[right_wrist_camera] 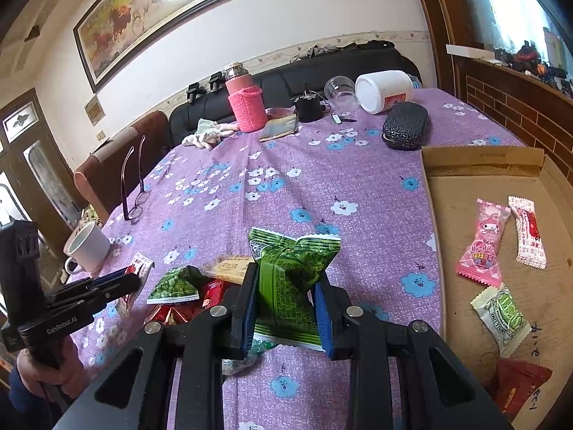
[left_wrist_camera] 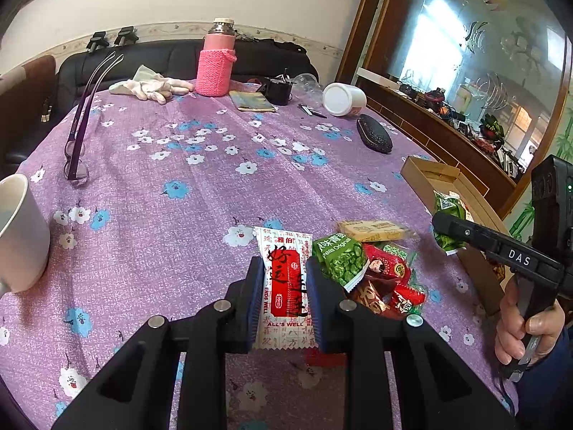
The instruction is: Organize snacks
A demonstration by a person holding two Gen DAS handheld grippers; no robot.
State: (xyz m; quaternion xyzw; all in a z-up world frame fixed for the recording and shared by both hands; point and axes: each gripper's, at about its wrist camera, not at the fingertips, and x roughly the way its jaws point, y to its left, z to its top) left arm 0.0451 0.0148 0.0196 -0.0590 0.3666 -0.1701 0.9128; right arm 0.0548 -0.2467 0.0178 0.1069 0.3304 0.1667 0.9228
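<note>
Both views are evenly lit by soft daylight. In the left wrist view the light source reads as bright window reflections in the mirror [left_wrist_camera: 476, 46], up and to the right of the left gripper [left_wrist_camera: 283, 268]; these patches are overexposed. In the right wrist view, glare washes out part of the framed painting [right_wrist_camera: 157, 10] above and left of the right gripper [right_wrist_camera: 286, 279]. Shadows on the tablecloth [left_wrist_camera: 200, 186] are faint. Fisheye distortion bends straight edges near the borders; corners are vignetted black. Focus is acceptable near the grippers; distant detail is soft.
</note>
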